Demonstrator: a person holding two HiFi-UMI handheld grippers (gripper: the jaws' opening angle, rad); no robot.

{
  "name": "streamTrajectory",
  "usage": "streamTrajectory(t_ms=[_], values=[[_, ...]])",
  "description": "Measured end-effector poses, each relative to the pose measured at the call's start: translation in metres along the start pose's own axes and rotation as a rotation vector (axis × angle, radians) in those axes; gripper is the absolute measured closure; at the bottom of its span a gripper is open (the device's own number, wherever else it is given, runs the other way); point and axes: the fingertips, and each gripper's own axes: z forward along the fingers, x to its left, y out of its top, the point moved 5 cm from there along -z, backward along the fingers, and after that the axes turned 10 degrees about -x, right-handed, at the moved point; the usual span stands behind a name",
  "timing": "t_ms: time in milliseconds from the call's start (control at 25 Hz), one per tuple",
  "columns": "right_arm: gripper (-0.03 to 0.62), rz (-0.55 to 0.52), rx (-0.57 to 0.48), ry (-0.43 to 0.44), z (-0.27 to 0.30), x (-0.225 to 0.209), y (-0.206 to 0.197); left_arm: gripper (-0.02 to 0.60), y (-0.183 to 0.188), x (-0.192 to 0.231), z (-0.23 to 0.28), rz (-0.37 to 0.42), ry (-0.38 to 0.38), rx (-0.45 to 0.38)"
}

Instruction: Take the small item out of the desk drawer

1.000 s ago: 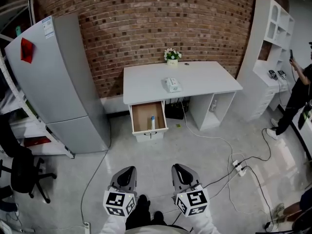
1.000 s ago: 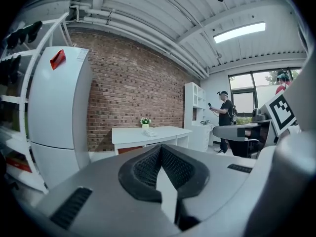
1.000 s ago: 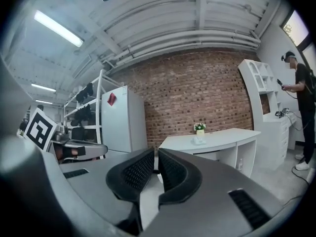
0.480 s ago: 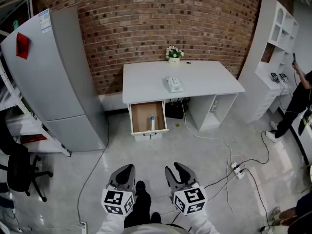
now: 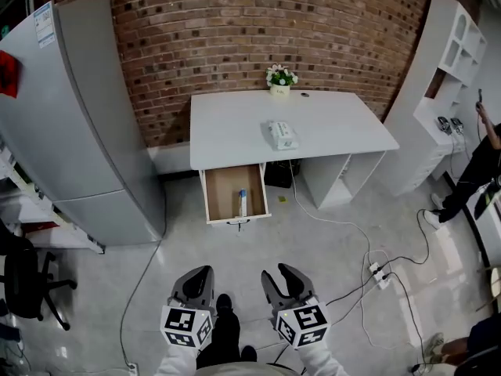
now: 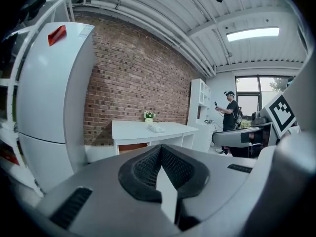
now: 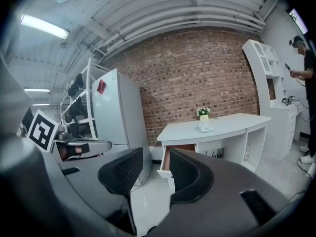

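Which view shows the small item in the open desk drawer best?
The head view: it looks down into the open drawer, where the small white item lies near the right side. The right gripper view shows only the drawer's outside, the left gripper view just a brown sliver; neither shows the item.

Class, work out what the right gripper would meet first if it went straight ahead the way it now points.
Probably the open drawer of the desk, with only bare floor before it, though depth is unclear. The right gripper has its jaws opening, nothing between them.
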Motion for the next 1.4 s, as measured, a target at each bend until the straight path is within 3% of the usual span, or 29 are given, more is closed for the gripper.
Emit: streamTrajectory(t_ms=[640,1400], values=[[0.414,0.028,0.095,-0.043,0.158,-0.023,-0.004,0.565,-0.009,0.109,0.112,-0.051,-0.058,0.053],[0.414,0.064,0.178,-0.092,0.25,-0.043,-0.024,0.565,-0.019,0.166,0.161,-0.086,-0.067,0.088]])
